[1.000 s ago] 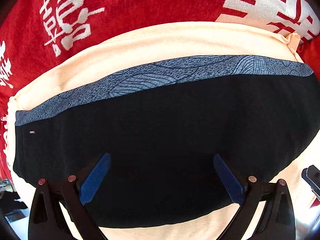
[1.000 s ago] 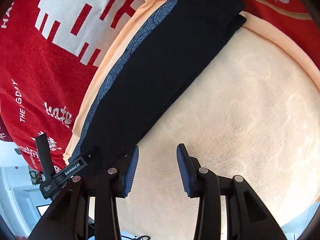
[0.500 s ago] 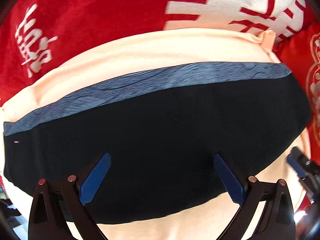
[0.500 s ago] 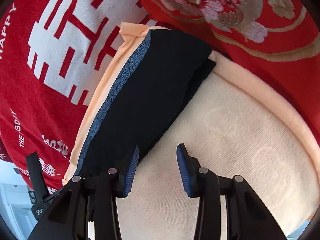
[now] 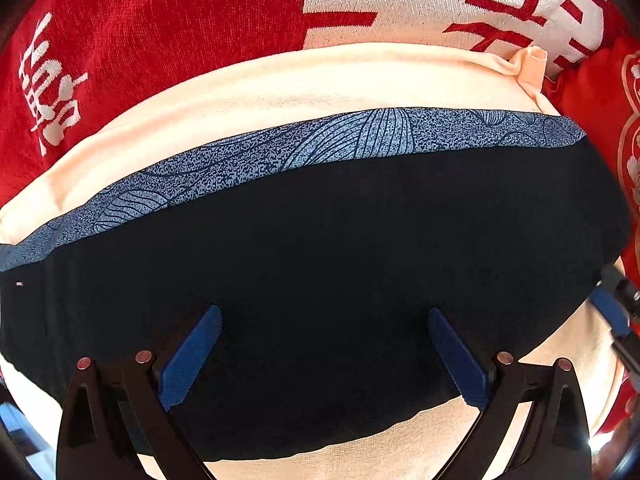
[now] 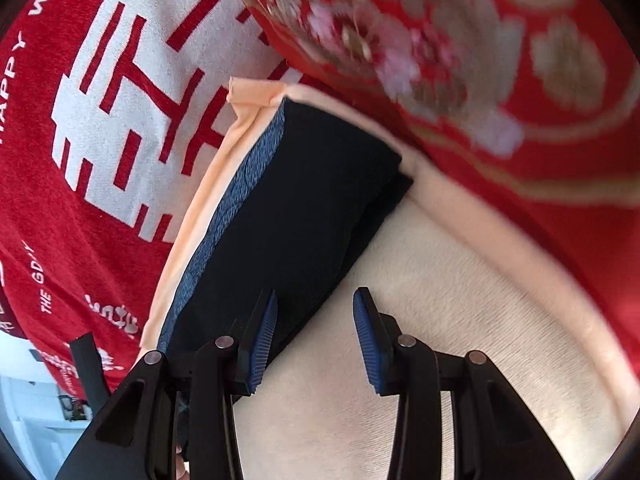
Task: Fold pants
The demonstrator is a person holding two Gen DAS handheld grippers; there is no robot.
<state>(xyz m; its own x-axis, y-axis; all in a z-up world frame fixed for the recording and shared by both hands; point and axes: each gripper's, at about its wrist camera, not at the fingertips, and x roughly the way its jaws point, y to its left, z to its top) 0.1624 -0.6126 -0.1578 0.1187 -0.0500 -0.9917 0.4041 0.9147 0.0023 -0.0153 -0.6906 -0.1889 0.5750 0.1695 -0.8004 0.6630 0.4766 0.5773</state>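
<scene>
Apparently near finished: black pants [image 5: 340, 280] folded into a long band, lying on peach towel [image 6: 460, 320] atop red blanket [image 5: 160, 40]. Left gripper [image 5: 324, 354] spread wide, empty above pants; right gripper [image 6: 316, 336] parted, empty, beside pants' edge.

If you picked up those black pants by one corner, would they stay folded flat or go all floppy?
Probably floppy. The black pants are soft cloth lying in loose layers with nothing pinning them, so the fold would likely fall open. They look thin, so probably light. On the fuzzy peach blanket, a push would likely bunch them rather than slide them.
</scene>
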